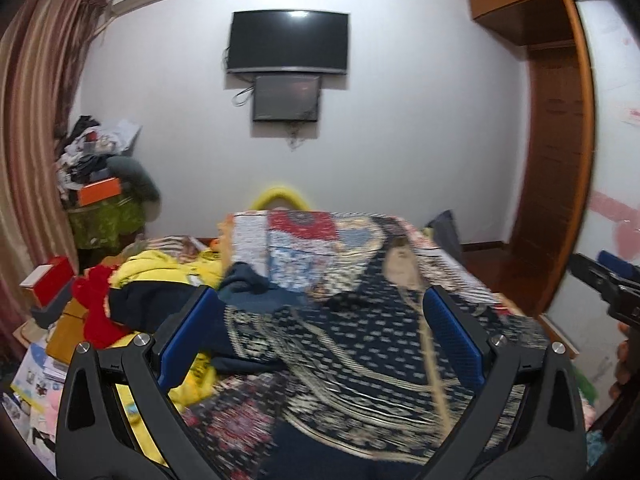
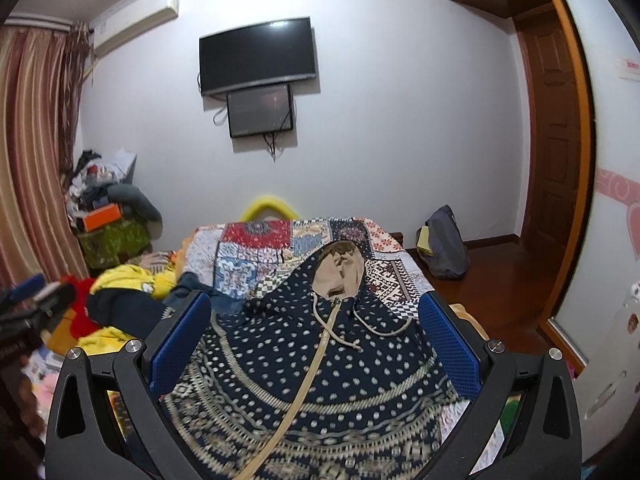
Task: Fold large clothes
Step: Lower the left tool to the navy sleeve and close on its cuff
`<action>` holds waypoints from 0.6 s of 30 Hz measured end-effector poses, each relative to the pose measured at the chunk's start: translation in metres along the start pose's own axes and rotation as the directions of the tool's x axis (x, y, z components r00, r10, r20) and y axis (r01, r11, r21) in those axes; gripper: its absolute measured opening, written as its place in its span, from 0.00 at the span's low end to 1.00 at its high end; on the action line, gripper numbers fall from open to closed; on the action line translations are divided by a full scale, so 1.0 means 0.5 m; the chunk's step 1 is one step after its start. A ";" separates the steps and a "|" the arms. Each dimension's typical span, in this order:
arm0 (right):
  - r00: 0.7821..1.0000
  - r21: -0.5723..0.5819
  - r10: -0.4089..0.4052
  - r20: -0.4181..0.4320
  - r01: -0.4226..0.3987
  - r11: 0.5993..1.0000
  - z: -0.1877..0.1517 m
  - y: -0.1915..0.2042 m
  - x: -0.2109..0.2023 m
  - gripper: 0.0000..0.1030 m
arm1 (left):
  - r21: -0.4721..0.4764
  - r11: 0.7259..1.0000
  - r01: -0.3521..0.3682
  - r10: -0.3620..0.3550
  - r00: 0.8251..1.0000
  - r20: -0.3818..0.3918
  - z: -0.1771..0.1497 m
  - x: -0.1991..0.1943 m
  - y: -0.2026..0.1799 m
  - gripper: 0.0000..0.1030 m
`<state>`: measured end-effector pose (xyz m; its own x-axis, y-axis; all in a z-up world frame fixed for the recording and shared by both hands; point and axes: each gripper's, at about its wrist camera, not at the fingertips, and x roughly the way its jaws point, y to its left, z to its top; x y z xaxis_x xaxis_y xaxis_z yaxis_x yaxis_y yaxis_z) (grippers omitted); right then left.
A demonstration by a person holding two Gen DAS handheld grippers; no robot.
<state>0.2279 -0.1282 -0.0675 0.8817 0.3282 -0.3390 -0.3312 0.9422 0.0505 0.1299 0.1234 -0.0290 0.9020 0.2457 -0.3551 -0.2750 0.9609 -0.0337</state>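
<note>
A navy hooded sweater (image 2: 320,376) with white dots and beige patterned bands lies front up on the patchwork bedspread (image 2: 264,256). Its beige-lined hood (image 2: 340,268) points away from me, and a beige zip runs down the middle. In the left wrist view the same sweater (image 1: 360,352) is blurred. My left gripper (image 1: 320,320) hovers open above the sweater's left part. My right gripper (image 2: 316,320) is open above its chest, holding nothing. Each gripper shows at the edge of the other's view: the right gripper (image 1: 608,284), the left gripper (image 2: 36,304).
A heap of yellow, red and dark clothes (image 2: 120,300) lies on the bed's left side. Boxes and clutter (image 1: 52,320) stand left of the bed by the curtain. A grey bag (image 2: 444,248) sits on the wooden floor at the right, near the door.
</note>
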 end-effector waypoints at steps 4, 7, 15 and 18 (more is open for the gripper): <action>0.997 -0.023 -0.027 -0.072 0.025 0.999 0.001 0.001 0.085 1.00 | -0.010 1.000 -0.025 0.024 0.997 -0.073 0.007 0.100 0.084 1.00; 0.988 -0.003 -0.034 -0.149 0.034 0.999 -0.008 -0.004 0.157 1.00 | -0.072 0.995 -0.065 0.054 0.988 -0.148 0.002 0.177 0.161 1.00; 0.927 0.003 -0.041 -0.373 0.045 0.999 -0.065 -0.022 0.328 1.00 | -0.175 0.977 -0.123 0.039 0.907 -0.419 -0.109 0.393 0.352 1.00; 0.891 -0.004 -0.038 -0.453 0.040 0.999 -0.094 -0.028 0.386 0.99 | -0.237 0.966 -0.101 -0.034 0.862 -0.506 -0.170 0.450 0.395 0.99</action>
<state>0.3868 -0.0814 -0.1778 0.6459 0.2262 -0.7292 -0.2968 0.9544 0.0332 0.2504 0.3576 -0.1953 0.6181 0.1140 -0.7778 -0.4357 0.8732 -0.2183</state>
